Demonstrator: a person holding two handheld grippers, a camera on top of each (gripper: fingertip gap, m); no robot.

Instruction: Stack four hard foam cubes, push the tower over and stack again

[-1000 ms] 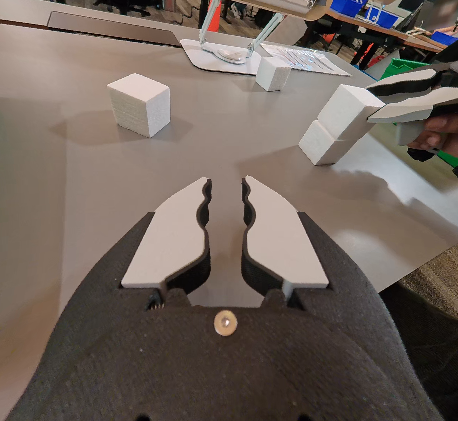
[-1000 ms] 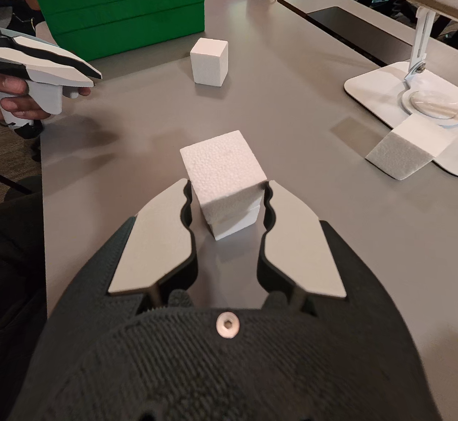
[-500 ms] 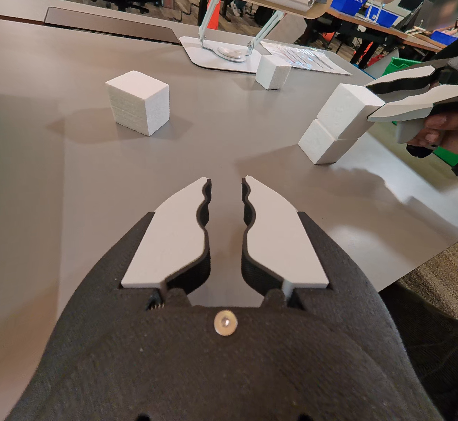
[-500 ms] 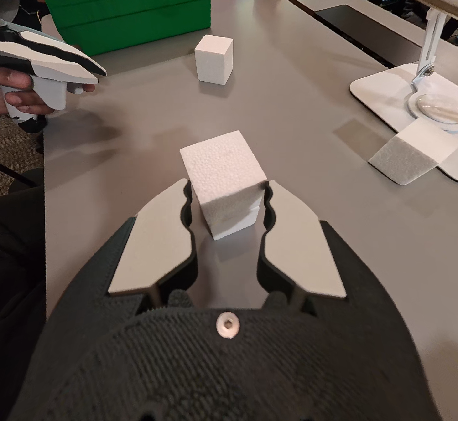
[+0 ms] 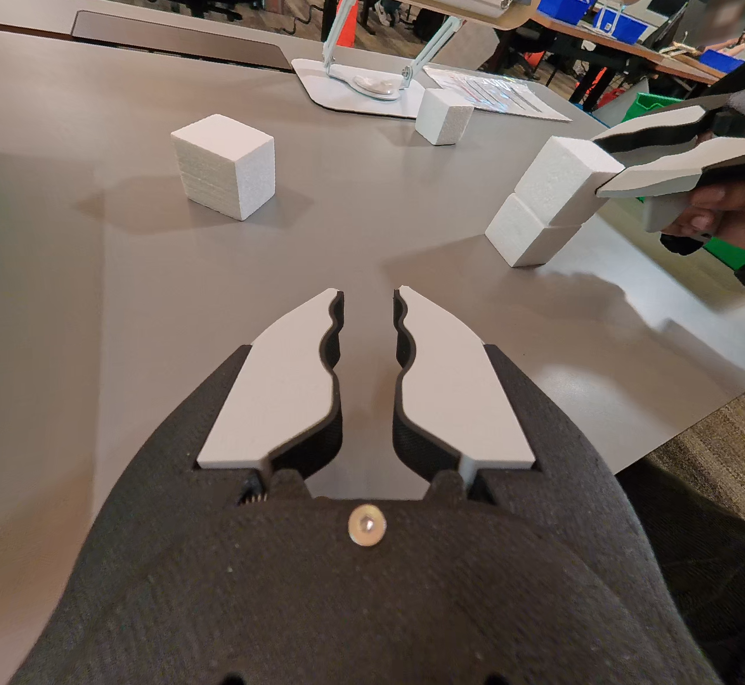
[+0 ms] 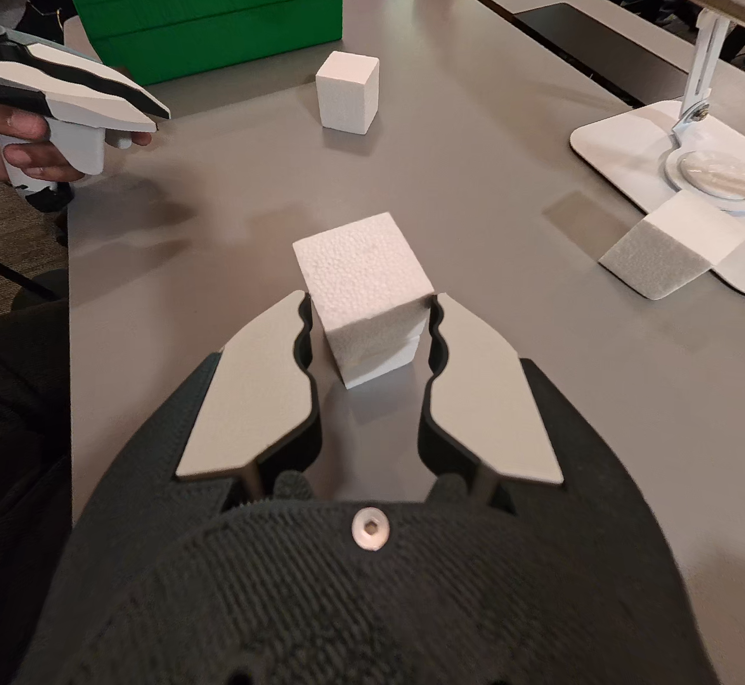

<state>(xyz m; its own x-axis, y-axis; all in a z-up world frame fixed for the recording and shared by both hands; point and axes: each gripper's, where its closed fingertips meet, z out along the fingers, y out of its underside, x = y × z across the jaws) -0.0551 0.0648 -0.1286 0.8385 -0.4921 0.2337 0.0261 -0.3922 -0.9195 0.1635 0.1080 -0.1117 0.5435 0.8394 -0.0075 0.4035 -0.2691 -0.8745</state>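
Right wrist view: the right gripper (image 6: 371, 297) sits closed onto the upper foam cube (image 6: 361, 262), one fingertip pressed to each side of it.
Upper foam cube: white, grainy, resting on the lower foam cube (image 6: 397, 351), turned a little askew from it so that the lower edges peek out below.
Lower foam cube: flat on the grey surface (image 6: 463, 133), mostly hidden under the upper one.
Side view of the grasp: from the left wrist view the right gripper (image 5: 600, 166) comes in from the right edge, held by a hand (image 5: 701, 214); its fingertips meet the upper foam cube (image 5: 560, 174) on top of the lower foam cube (image 5: 520, 232).
Left gripper (image 5: 369, 295): fingers a narrow gap apart, nothing between them, above bare grey surface (image 5: 363, 214) and touching no cube.
Left gripper, far view: in the right wrist view it (image 6: 159, 121) shows at the left edge, held by a hand (image 6: 28, 145), well apart from the stack.
Nearest to the left gripper: the single foam cube (image 5: 227, 170) ahead and to its left, standing alone on the surface.
Far foam cube (image 5: 443, 121): just beside the white stand base (image 5: 342, 81).
Same cubes, right wrist view: single foam cube (image 6: 348, 93) near the green bin (image 6: 209, 8); far foam cube (image 6: 665, 254) against the white stand base (image 6: 617, 150).
Background: a printed sheet in plastic (image 5: 496, 95) lies behind the far foam cube.
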